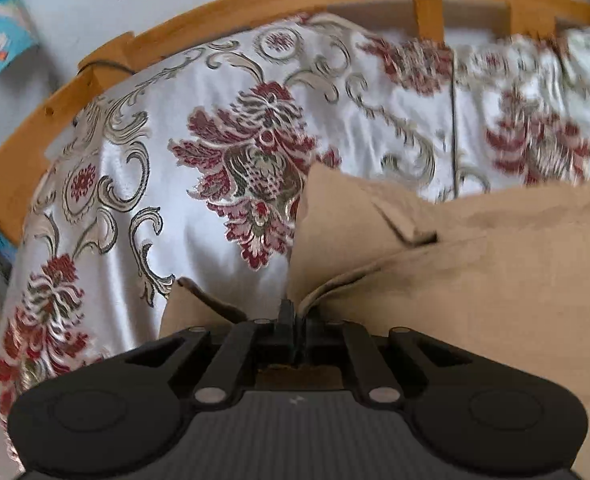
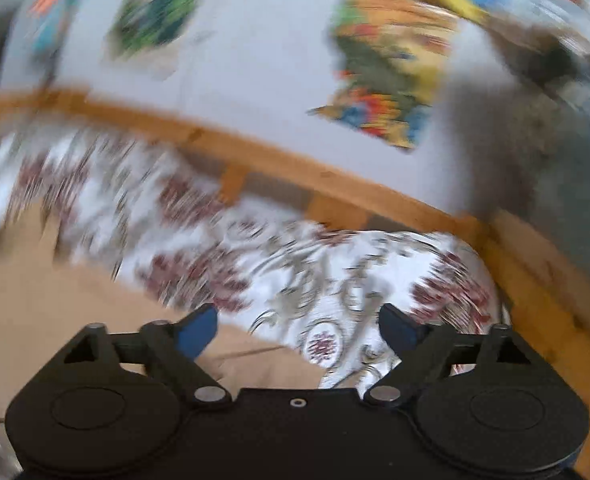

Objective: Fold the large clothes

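**Operator:** Pinched right under my left camera, the tan garment (image 1: 475, 280) is sitting in the left gripper (image 1: 295, 320), whose jaws are closed on a gathered seam. Most of the cloth is spreading rightward over the floral bedspread (image 1: 155, 160).

**Observer:** And the other claw?

**Operator:** I'm seeing the right gripper (image 2: 299, 328) gaping wide with nothing between its blue pads (image 2: 199, 332); it's hanging over the garment's edge (image 2: 95, 320) and bedspread.

**Observer:** What's worrying you?

**Operator:** I'm holding only a thin bunch of seam, so I'm thinking a hard pull could slip it free, or drag the whole piece crooked now one end is lying loose.

**Observer:** Room?

**Operator:** I'm reading plenty of bare bedspread on the left. The wooden rail (image 1: 255, 0) is curving round the far side, and in the right view the rail's corner (image 2: 491, 232) is closing in near that gripper.
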A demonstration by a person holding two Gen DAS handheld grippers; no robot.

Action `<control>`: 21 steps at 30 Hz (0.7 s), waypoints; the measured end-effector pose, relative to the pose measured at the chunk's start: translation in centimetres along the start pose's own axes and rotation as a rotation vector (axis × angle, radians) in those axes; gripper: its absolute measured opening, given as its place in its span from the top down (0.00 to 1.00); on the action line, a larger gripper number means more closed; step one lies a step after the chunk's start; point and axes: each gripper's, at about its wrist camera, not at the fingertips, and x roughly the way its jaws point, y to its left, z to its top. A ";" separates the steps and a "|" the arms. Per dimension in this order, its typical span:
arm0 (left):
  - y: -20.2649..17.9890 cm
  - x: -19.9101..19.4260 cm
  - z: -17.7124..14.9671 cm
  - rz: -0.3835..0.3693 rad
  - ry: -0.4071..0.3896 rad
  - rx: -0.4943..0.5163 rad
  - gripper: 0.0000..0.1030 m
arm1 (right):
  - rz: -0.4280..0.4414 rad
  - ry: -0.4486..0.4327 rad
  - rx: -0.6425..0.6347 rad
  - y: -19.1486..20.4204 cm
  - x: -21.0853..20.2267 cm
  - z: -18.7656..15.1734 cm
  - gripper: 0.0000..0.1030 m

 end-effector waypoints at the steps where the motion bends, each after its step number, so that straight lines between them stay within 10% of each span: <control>1: 0.4 -0.2 0.1 -0.025 -0.007 -0.015 0.94 | -0.007 0.005 0.064 -1.2 -0.4 0.0 0.06; 4: 1.8 -0.8 -0.1 -0.114 -0.018 -0.057 0.82 | 0.009 0.063 0.311 -5.4 -1.5 -0.8 0.04; 7: 3.5 -2.1 -0.6 -0.219 -0.067 -0.095 0.13 | 0.053 0.090 0.496 -8.1 -3.0 -1.8 0.01; 14: 9.0 -6.8 -2.5 -0.216 -0.180 -0.255 0.08 | 0.191 0.249 0.279 -4.0 -4.3 -3.5 0.01; 21: 11.7 -5.6 -5.6 -0.233 -0.004 -0.352 0.05 | 0.377 0.446 0.097 2.7 -2.6 -4.4 0.01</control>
